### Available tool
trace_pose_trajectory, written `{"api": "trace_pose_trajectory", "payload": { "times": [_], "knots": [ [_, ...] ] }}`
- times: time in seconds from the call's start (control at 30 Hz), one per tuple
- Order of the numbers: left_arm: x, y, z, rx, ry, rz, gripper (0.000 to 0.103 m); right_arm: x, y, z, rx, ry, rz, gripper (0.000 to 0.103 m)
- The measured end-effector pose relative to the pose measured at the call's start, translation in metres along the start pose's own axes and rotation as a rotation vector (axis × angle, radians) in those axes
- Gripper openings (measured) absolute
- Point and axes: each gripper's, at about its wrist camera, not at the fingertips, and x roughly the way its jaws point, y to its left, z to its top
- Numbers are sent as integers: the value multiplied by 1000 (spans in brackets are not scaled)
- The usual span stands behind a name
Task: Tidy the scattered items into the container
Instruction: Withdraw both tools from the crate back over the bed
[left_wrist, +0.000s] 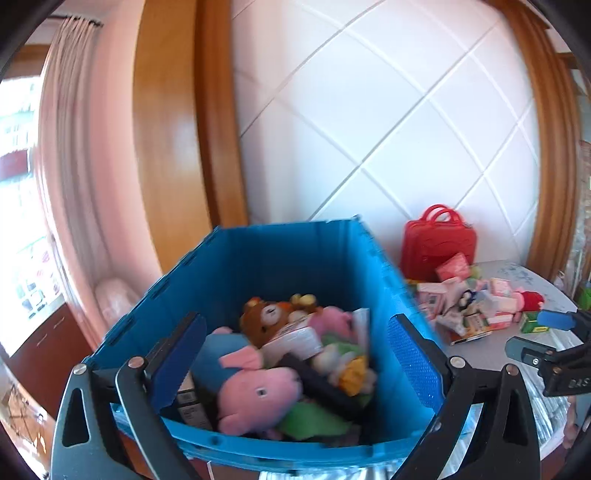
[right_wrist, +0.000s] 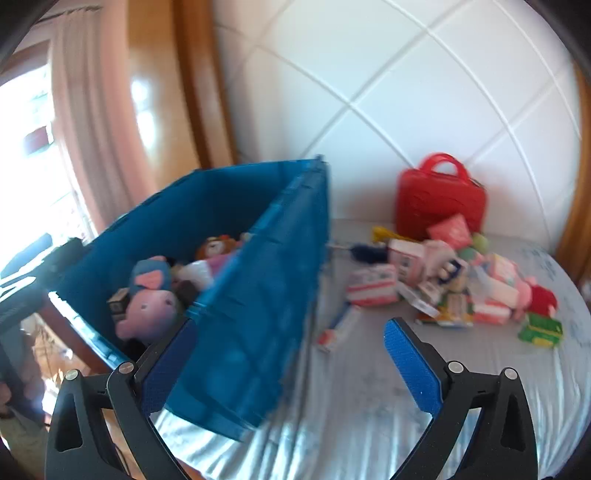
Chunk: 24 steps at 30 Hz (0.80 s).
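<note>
Both grippers, left (left_wrist: 295, 354) and right (right_wrist: 291, 369), are wide open and hold nothing. The blue box (left_wrist: 288, 251) sits mid-frame, full of soft toys (left_wrist: 255, 384). More toys (right_wrist: 450, 280) lie at right.

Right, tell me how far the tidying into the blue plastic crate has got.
Done: the blue plastic crate already holds several soft toys, among them a pink plush pig and a brown teddy bear.
In hand: nothing; the left gripper and right gripper are both open and empty.
Left: a heap of small pink and white boxes in front of the red plastic carry case.
</note>
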Motion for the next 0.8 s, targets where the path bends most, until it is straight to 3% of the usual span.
{"api": "trace_pose_trajectory", "payload": {
  "times": [0.3, 0.47, 0.57, 0.67, 0.8],
  "knots": [
    [-29, -151, 6, -7, -23, -175, 103, -55, -180, -53, 155, 52, -171, 103],
    [-13, -251, -12, 8, 112, -214, 103, -89, -289, -89, 235, 102, -231, 103],
    [1, -290, -31, 12, 207, -213, 103, -102, -339, -107, 279, 137, -281, 103],
    [15, -307, -49, 13, 290, -183, 103, -111, -380, -125, 335, 164, -274, 103],
    [44, -310, -74, 1, 398, -131, 103, -106, -406, -138, 379, 180, -275, 103]
  ]
}}
